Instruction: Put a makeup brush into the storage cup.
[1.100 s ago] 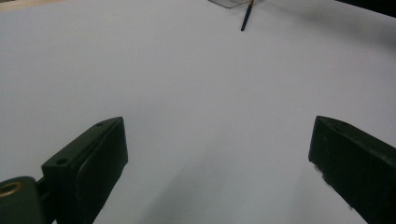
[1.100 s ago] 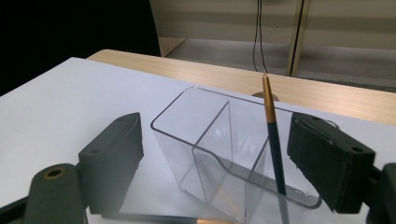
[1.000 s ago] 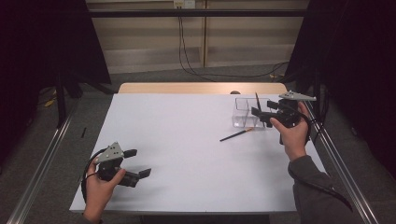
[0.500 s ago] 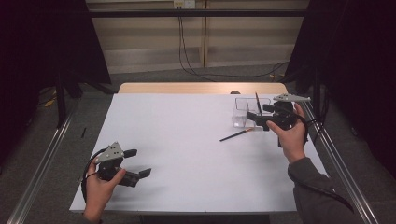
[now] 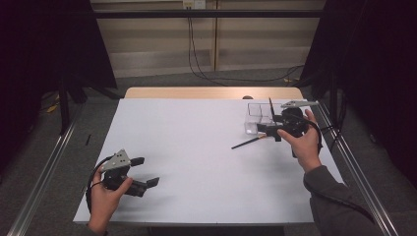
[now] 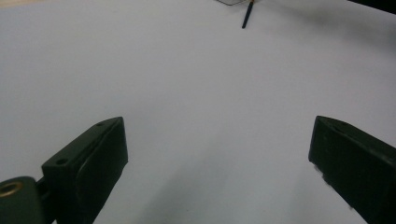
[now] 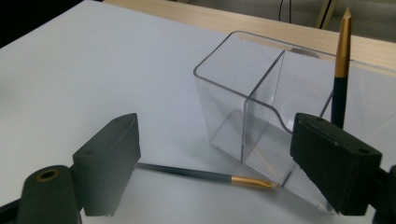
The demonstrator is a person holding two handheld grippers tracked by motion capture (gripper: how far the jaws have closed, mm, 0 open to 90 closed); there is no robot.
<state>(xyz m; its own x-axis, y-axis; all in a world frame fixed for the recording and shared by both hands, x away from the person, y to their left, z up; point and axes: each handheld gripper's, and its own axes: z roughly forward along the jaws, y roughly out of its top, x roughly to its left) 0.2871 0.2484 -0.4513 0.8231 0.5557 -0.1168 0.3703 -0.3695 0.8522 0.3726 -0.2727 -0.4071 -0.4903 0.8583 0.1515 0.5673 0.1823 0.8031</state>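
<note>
1. Right gripper (image 5: 269,129) hovers at about 2 o'clock on the white table (image 5: 196,147) in the high view, held in the person's right hand (image 5: 304,142); its jaws stand apart and grasp nothing.
2. In the right gripper view, the jaws rise at 7 and 4 o'clock, with the clear plastic container (image 7: 261,112) between and beyond them, toward 1 o'clock.
3. One dark pencil with a gold end (image 7: 205,176) lies flat on the table in the gap between the jaws, its gold end touching or just beside the container's near bottom edge; which of the two I cannot tell.
4. In the high view that lying pencil (image 5: 250,142) points from the container (image 5: 256,118) toward 8 o'clock.
5. A second pencil (image 7: 341,70) stands nearly upright at the 3 o'clock side of the container, gold tip up, its lower part hidden behind the right-hand jaw; whether it stands inside the container I cannot tell.
6. Left gripper (image 5: 145,172) sits low at about 7 o'clock on the table in the high view, in the person's left hand (image 5: 105,196), released, jaws wide apart.
7. In the left gripper view, bare white table lies between its jaws, and the lying pencil's tip (image 6: 246,16) shows far off at 12 o'clock.
</note>
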